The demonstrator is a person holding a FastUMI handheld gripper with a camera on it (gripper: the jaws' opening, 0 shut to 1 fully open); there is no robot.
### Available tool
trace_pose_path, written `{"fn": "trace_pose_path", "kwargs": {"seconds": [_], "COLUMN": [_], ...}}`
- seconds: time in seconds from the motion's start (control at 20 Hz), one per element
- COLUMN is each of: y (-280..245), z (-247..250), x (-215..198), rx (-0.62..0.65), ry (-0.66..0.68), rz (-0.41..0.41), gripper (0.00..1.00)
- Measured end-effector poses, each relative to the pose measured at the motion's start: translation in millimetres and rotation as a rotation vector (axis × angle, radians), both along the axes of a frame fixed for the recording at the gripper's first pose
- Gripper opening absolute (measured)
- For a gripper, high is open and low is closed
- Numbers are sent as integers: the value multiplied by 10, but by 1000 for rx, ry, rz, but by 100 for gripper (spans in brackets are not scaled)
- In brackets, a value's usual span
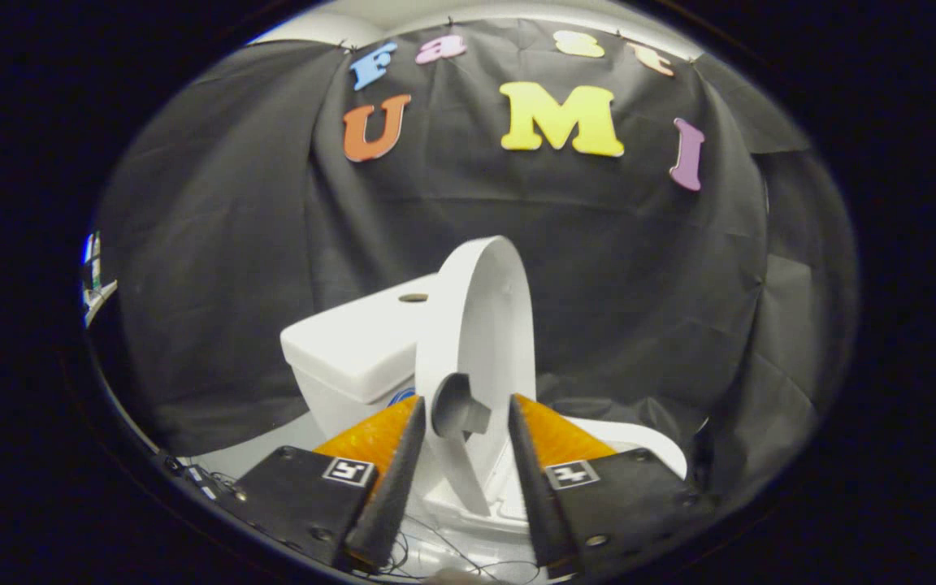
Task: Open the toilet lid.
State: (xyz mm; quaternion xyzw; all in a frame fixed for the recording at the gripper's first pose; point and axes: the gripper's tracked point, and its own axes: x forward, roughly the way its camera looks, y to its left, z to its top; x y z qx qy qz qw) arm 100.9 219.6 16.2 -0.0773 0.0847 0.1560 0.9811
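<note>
The toilet lid (pixel 480 325) stands raised, almost upright, seen nearly from its edge, and its lower part sits between the two fingers of the gripper (pixel 466 422). The fingers are spread apart; the left one seems to lie close to the lid's edge, while a clear gap remains on the right side, so they are not pinching it. Whether the left finger really touches the lid, I cannot tell. Behind the lid, to the left, is the white tank (pixel 354 345) with a small round button (pixel 413 297) on its top, and the white bowl rim (pixel 647 443) shows beyond the right finger. I judge that the opening is almost finished. To do the last part well, the lid should be pushed slowly backward until it leans against the tank, with the push following the arc of the hinge. The fingers should stay wide, so that the lid can rest there freely and not fall forward when the gripper goes away.
</note>
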Motion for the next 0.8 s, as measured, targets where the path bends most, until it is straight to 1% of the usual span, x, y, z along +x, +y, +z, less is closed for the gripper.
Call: {"fn": "trace_pose_path", "kwargs": {"seconds": [0.1, 0.15, 0.3, 0.4, 0.5, 0.75, 0.8], "y": [-283, -429, -891, -1245, -1529, -2224, -2298], "z": [266, 307, 365, 286, 139, -248, -255], "x": [-171, -254, -495, -596, -656, -733, -736], "rx": [18, 38, 106, 113, 102, 133, 145], "ry": [-105, -141, -185, -190, -184, -137, -143], "rz": [-24, -36, -66, -112, -136, -273, -286], "gripper": [85, 100, 100, 100, 100, 100, 100]}}
